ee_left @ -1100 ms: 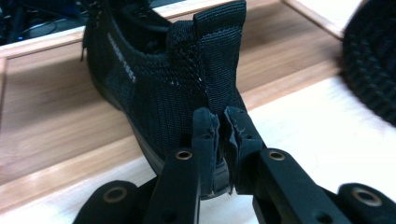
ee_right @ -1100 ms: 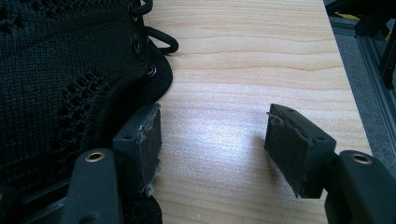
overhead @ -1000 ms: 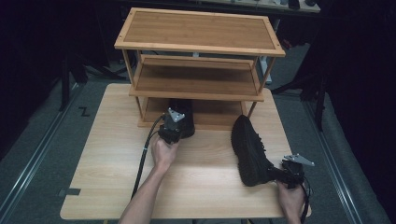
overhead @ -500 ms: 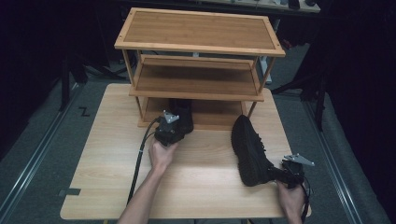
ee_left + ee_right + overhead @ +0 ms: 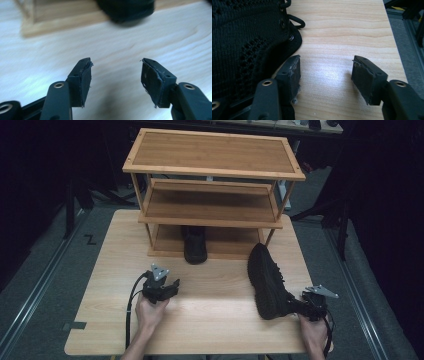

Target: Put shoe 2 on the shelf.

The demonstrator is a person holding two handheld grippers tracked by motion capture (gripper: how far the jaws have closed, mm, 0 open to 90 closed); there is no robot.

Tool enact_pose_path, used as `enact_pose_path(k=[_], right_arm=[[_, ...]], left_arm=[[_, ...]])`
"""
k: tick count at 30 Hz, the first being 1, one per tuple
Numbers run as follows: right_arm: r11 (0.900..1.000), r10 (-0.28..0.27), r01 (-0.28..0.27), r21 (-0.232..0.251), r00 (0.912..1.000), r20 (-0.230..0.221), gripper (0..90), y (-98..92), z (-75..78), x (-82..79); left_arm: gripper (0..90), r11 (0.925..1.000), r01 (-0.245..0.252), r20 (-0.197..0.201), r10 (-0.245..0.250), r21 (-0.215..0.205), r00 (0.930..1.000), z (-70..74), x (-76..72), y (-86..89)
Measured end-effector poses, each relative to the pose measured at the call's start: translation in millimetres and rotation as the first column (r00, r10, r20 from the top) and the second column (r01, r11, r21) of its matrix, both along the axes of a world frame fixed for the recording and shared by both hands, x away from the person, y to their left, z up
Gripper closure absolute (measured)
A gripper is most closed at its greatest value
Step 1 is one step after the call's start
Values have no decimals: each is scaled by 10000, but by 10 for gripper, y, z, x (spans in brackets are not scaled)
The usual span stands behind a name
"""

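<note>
A three-tier wooden shoe rack stands at the far side of the light wooden desk and serves as the landmark here. One black lace-up shoe sits on the rack's lowest shelf, left of its middle, with one end poking out past the front edge of that shelf. In the left gripper view the same shoe shows as a dark blur at the top, on the pale shelf board.

The left gripper is held over the desk in front of the rack, well apart from the shelved shoe and a little to its left. Its fingers have just been opening; they stand wide apart with only bare desk between them, holding nothing.

A second black knitted high-top shoe lies on the desk in front of the rack's right front leg, its toe end near that leg. The right gripper sits at the shoe's near end. In the right gripper view its fingers are spread open with bare wood between them; the left finger lies against the outside of the shoe's knitted collar, and nothing is clamped.
</note>
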State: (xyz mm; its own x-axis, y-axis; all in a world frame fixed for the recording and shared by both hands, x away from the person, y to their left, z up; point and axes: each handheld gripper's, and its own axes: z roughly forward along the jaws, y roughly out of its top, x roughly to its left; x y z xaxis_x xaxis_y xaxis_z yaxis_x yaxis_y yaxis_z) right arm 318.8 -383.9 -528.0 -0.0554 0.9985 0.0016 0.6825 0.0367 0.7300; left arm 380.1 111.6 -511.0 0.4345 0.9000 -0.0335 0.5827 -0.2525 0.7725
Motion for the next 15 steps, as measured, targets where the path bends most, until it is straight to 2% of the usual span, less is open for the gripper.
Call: enact_pose_path(k=[1, 3, 5, 10, 13, 15], right_arm=[[9999, -24, 24, 121, 10000, 12, 379, -14, -2, 13], [9998, -87, 87, 165, 10000, 30, 374, -21, -5, 21], [9991, -58, 55, 412, 10000, 67, 363, -49, 0, 33], [9989, 147, -146, 447, 9999, -16, 349, -51, 13, 72], [9988, 329, -327, 371, 9995, -43, 346, -14, 40, 109], [9980, 468, -463, 422, 9989, -98, 347, 1, 39, 129]], left_arm=[[412, 9997, -228, -46, 228, 25, 9997, -41, -47, 89], [410, 9994, -324, -86, 325, 79, 9994, -59, -63, 127], [405, 9975, -636, -135, 640, 300, 9979, -118, -93, 213], [398, 9940, -884, -269, 902, 645, 9956, -210, -130, 276], [391, 9951, -922, -216, 930, 369, 9954, -240, -147, 299], [394, 9955, -857, -208, 866, 400, 9960, -240, -149, 298]])
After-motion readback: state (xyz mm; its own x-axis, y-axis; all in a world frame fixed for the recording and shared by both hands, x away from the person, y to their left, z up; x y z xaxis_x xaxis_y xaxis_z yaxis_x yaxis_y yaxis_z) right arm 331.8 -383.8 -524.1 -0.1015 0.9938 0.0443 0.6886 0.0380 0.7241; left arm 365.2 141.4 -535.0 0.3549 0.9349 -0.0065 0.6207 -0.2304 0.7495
